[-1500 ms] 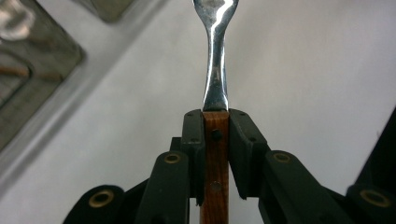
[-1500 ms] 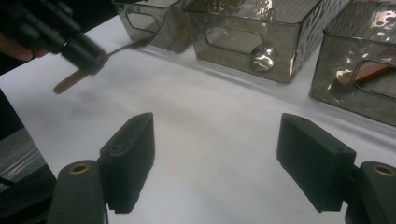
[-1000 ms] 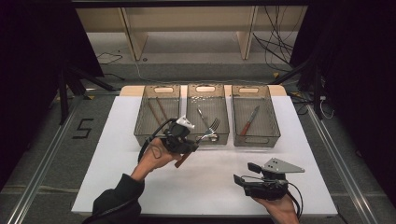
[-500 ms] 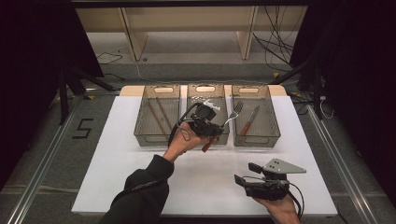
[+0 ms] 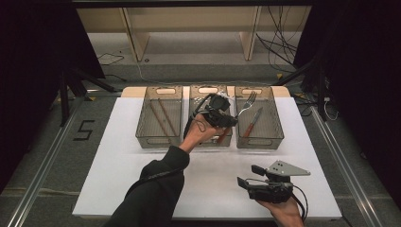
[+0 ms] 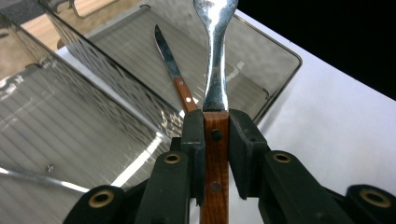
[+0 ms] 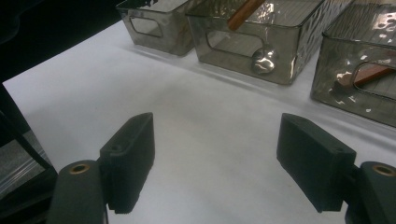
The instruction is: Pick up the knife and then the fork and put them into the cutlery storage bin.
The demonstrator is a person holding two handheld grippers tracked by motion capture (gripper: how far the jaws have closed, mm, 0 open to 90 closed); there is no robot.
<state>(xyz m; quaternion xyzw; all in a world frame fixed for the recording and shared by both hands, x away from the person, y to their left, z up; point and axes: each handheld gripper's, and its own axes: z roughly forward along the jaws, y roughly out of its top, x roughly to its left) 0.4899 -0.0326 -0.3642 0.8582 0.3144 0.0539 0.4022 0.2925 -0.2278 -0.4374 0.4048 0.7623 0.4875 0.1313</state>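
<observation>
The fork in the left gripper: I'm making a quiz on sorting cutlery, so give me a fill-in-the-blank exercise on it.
1. The left gripper is shut on the fork by its ____ handle.
2. The right bin already holds a ____.
3. The table carries ____ clear bins in a row.
4. The jaws of the right gripper stand ____.

Missing words: wooden; knife; three; open

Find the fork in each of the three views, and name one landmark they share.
High view: fork, centre, held by the left tongs, tines above the right bin.
Left gripper view: centre, upright, clamped.
Right gripper view: wooden handle end, top edge.
Shared landmark: knife in the right bin.
</observation>
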